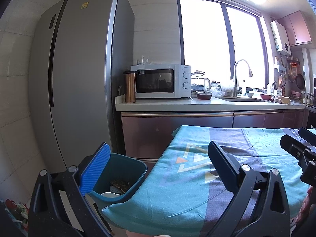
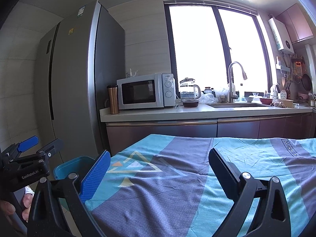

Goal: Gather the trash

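- The left gripper [image 1: 158, 169] is hanging low over the near-left corner of the cloth-covered worktop [image 1: 197, 197], its jaws spread wide and carrying nothing; the blue pad of one finger is sitting in front of the bin's rim.
- The right gripper [image 2: 158, 174] is hovering over the middle of the same cloth, jaws likewise spread wide and empty, well apart from the left one.
- Nothing that looks like trash is showing on the cloth in either view, so the sensible move is probably a slow sweep of both cameras before committing to any reach.
- The teal bin [image 1: 126, 177] is standing on the floor just beside the worktop's left edge, already holding some scraps, among them something pale and some brown bits; I judge this to be the drop point.
- For any drop, bringing the jaws squarely above the bin's mouth before letting go should be keeping scraps off the floor and the cloth.
- By the floor at the far left, a red-and-green bundle [image 1: 17, 211] is lying; too blurred to name.
- Farther off, the kitchen counter [image 1: 177, 104] is carrying a crumpled clear bag [image 1: 217, 91] beside a dark lidded tub [image 1: 204, 95]; the bag may be trash, though I cannot tell.
- Reaching there would be calling for care around the glass kettle [image 1: 199, 82].
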{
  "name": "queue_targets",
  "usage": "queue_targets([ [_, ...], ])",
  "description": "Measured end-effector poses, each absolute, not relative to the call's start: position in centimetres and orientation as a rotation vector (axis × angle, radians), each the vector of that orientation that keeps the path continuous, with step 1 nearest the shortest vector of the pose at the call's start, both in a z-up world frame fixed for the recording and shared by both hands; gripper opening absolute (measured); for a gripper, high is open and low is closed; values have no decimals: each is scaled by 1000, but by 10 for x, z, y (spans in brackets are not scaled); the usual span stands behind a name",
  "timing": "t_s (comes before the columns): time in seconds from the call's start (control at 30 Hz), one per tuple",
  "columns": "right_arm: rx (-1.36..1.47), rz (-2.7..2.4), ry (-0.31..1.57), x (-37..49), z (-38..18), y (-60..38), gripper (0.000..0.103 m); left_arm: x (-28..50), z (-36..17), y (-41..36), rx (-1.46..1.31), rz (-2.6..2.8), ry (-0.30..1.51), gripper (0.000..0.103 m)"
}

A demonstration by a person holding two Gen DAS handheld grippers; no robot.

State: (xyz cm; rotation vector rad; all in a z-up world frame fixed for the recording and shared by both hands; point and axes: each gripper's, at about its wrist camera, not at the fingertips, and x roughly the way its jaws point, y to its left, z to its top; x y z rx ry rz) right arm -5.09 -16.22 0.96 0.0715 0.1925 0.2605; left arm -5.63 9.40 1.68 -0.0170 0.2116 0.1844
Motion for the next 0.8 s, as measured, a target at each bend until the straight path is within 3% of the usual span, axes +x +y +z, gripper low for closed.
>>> queue_targets([
  [0.8, 83, 262, 198, -49, 11, -168, 96, -48, 17, 89, -8, 171, 210, 97],
])
